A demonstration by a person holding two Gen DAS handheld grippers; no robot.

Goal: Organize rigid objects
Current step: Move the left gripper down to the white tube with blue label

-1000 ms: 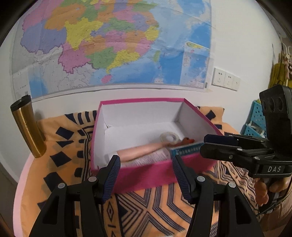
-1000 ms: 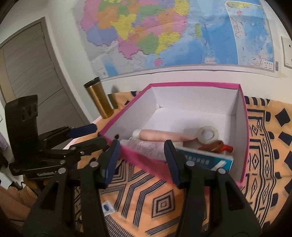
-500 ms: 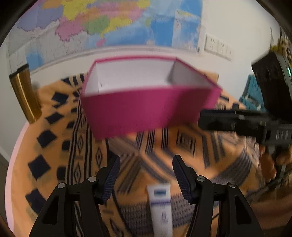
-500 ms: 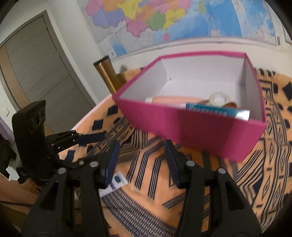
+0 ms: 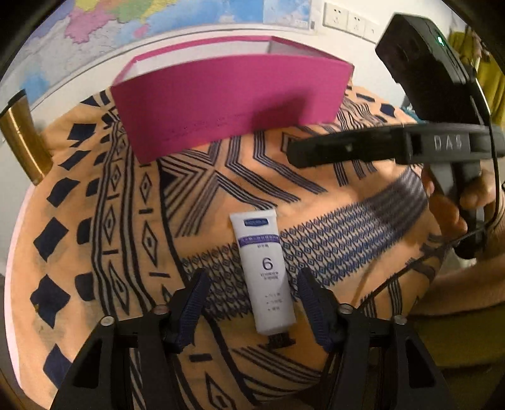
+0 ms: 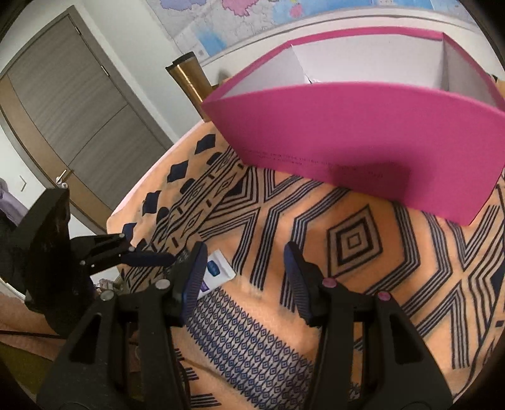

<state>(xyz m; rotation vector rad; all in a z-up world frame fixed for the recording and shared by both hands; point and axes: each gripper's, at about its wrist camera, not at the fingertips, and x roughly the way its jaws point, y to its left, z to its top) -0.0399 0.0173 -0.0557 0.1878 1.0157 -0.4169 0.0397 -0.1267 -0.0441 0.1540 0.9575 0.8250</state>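
A white plastic squeeze tube (image 5: 264, 270) with a purple band and a large "6" printed on it lay flat on the orange cloth (image 5: 94, 220) with dark blue geometric patterns that covered the worktop, well in front of the magenta cardboard box (image 5: 227, 97) with a white inside. The tube's flat crimped end pointed toward the box and its cap end pointed away from it. The left tool (image 5: 251, 307) hung over the cloth on the side of the tube farthest from the box, its two blue ribbed pads standing on either side of the tube's lower half; its jaws were closing, with the tube between them, but the pads did not yet press on it. The right tool (image 6: 244, 277) sat nearer the box than the tube, pointing at the box's near wall, with its jaws apart and only bare patterned cloth between them. In the right wrist view, one corner of the tube showed just beside that tool's left pad, with the left tool reaching in beyond it. In the left wrist view a hand (image 5: 457, 205) gripped the right tool's handle to the right of the box. A gold metal tumbler (image 5: 23, 142) with a black lid stood upright left of the box, close to the wall, and a coloured wall map (image 5: 142, 15) hung behind the box.
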